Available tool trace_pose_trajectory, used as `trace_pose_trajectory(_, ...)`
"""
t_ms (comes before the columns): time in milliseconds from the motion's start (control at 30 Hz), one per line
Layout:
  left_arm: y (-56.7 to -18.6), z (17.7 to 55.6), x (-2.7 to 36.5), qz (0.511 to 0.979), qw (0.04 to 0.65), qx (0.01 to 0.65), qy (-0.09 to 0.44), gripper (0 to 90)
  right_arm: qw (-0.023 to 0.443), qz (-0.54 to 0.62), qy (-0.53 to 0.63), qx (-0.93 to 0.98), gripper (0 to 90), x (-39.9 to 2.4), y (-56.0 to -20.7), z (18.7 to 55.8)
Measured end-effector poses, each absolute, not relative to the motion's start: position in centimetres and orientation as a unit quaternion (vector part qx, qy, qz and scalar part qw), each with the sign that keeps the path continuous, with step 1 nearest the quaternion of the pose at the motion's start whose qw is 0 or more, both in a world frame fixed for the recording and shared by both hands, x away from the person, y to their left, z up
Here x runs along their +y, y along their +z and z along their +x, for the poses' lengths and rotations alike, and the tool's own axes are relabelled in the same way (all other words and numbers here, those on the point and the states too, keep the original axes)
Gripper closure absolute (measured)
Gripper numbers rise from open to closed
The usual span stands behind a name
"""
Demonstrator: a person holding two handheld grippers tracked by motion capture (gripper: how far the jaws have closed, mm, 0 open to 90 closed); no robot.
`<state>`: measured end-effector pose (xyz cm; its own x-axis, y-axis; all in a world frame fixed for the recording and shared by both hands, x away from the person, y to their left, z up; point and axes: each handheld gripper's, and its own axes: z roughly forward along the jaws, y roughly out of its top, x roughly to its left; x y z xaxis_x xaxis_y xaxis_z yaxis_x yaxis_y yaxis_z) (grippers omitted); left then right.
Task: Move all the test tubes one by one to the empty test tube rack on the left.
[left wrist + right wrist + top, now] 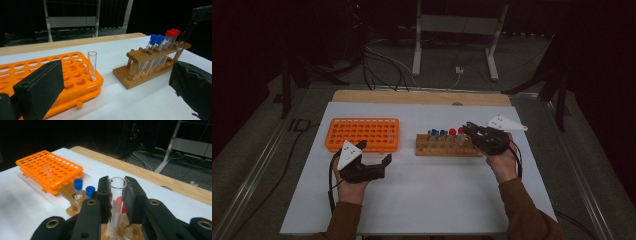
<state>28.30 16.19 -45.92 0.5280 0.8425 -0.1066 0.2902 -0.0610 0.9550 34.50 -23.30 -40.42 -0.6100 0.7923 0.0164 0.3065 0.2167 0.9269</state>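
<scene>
I am pinching a clear tube (115,202) in my right gripper (117,195) above the wooden rack (442,148), my left gripper (374,155) gaping wide.

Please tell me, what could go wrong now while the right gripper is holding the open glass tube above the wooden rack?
1. The clear uncapped glass tube, clamped in the right gripper, is thin; a hard squeeze might crack it.
2. Its bottom hangs just above the brown wooden rack, beside the red-capped plastic tubes, so a sideways move could knock them.
3. The orange plastic rack already holds one clear glass tube; the open left gripper waits near it and could bump it.
</scene>
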Motion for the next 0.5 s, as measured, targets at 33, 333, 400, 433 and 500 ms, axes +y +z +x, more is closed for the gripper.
trace_pose_trajectory(33,-45.9,28.3,16.1,0.684,0.546,0.413,0.254,0.5,0.24,0.368,0.505,0.743,76.1,-23.2,-40.4,34.5)
trace_pose_trajectory(333,-45.8,28.2,15.5,0.69,0.542,0.414,0.242,0.5,0.223,0.358,0.516,0.745,76.1,-22.6,-40.3,34.1)
trace_pose_trajectory(400,-45.6,28.2,15.3,0.691,0.54,0.415,0.241,0.5,0.218,0.358,0.515,0.748,76.1,-22.3,-40.5,34.1)
trace_pose_trajectory(433,-45.5,28.2,15.2,0.691,0.541,0.415,0.238,0.5,0.217,0.356,0.515,0.749,76.1,-22.2,-40.5,34.1)
trace_pose_trajectory(500,-45.3,28.3,14.8,0.692,0.543,0.413,0.236,0.5,0.214,0.352,0.514,0.752,76.0,-21.9,-40.6,34.0)
